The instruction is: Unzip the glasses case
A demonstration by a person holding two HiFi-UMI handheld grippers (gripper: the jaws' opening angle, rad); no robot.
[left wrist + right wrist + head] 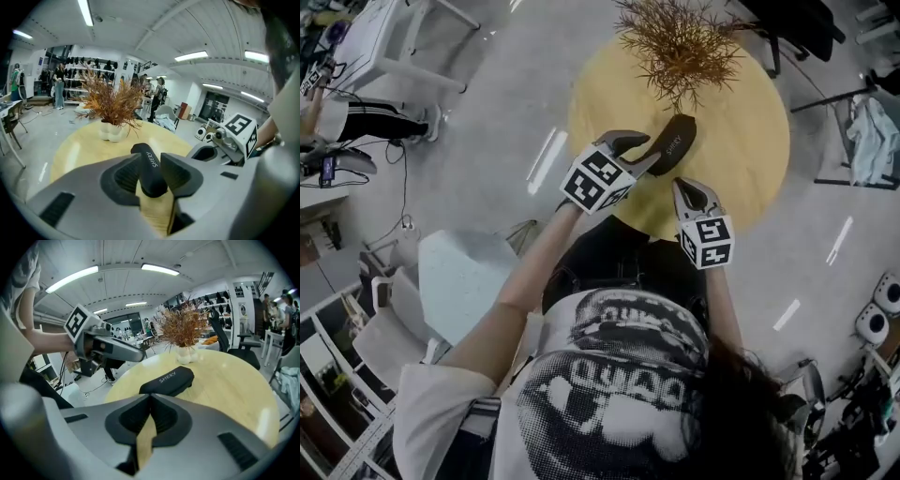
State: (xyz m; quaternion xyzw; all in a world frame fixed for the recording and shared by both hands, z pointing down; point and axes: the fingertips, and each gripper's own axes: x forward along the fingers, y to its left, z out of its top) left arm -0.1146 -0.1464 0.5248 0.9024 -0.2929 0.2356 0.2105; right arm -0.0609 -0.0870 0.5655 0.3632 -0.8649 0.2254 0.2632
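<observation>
A black zipped glasses case (673,142) lies on the round yellow table (750,141), just in front of a vase of dried branches (680,42). My left gripper (650,160) reaches in from the left, and its jaws stand open around the near end of the case (149,174); I see no pad pressing on it. My right gripper (680,187) hovers at the table's near edge, shut and empty, a little short of the case (168,379). In the right gripper view the left gripper (136,355) hangs over the case's left end.
The white vase (112,131) with its dried branches stands just beyond the case. A black office chair (227,336) is behind the table on the right. A pale chair (459,272) stands on the floor to the left of the person.
</observation>
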